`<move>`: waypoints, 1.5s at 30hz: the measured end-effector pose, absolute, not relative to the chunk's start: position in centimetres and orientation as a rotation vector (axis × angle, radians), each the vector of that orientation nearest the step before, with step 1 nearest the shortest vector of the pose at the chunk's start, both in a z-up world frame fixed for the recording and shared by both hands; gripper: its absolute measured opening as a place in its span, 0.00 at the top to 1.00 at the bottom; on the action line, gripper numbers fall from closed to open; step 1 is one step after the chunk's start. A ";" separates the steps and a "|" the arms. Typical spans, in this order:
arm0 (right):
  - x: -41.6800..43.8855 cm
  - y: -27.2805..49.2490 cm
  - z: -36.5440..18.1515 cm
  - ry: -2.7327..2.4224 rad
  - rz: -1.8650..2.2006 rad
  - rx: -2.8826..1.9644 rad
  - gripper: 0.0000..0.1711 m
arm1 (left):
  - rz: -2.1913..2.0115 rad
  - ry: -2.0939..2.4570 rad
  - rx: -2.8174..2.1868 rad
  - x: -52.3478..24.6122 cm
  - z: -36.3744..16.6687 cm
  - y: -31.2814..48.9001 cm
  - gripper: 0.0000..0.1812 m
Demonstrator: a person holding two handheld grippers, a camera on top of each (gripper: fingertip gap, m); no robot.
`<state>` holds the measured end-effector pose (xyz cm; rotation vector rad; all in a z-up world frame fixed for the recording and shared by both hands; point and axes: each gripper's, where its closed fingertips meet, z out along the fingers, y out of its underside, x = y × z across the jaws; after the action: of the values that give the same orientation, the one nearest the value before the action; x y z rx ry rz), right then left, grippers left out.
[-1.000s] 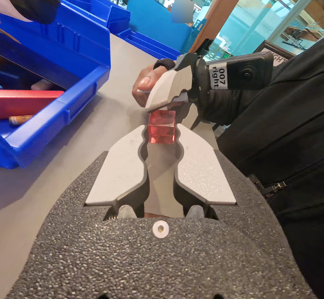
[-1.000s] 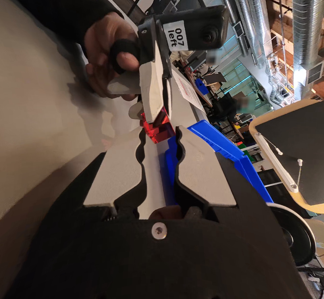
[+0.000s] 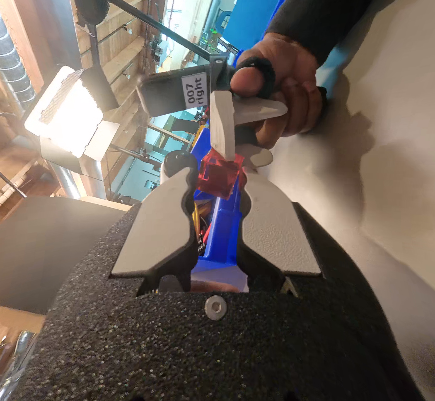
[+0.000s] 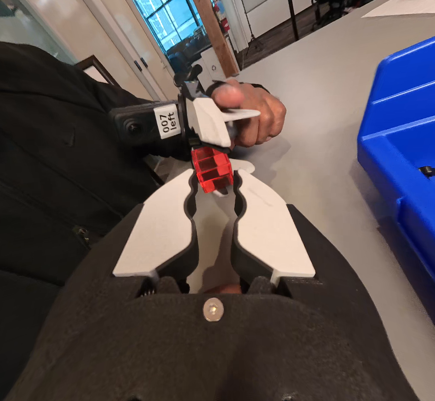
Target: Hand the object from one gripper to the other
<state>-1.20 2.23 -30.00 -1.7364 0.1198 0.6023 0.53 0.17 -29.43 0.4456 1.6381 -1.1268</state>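
Sitting between both sets of tongs is the red cube (image 4: 213, 173), up above the grey table (image 4: 317, 112). The right gripper (image 4: 213, 181) squeezes its near end. The left gripper (image 3: 217, 178) pinches the far end.

A glaring panel lamp (image 3: 63, 116) (left wrist view) washes nearby detail; wide-angle edges bend, slightly blurred.

My right gripper (image 4: 213, 183) meets my left gripper (image 4: 215, 154) above the table (image 4: 317, 107), a cube (image 4: 213, 173) between both pairs of fingertips. In the right wrist view, a storage bin (image 4: 400, 116) sits on the table at three o'clock, a paper sheet (image 4: 404, 1) at one o'clock behind it.
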 end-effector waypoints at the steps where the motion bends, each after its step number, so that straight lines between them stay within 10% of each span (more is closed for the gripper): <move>1: -1.1 2.3 -30.1 0.123 0.585 -1.747 0.83 | -1.125 1.652 0.433 0.6 -29.5 0.2 0.81; 17: 3.8 0.9 -28.8 -0.217 -0.574 -1.680 0.72 | -1.974 2.192 -0.541 3.2 -29.0 2.1 0.82; 45: 2.5 0.6 -28.2 -0.265 -0.722 -1.583 0.71 | -2.387 2.256 -0.766 2.3 -28.4 1.9 0.82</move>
<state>2.47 0.64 -28.19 -1.5832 -0.2655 -0.7220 2.26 1.94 -28.43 -0.7661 2.2564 -2.3868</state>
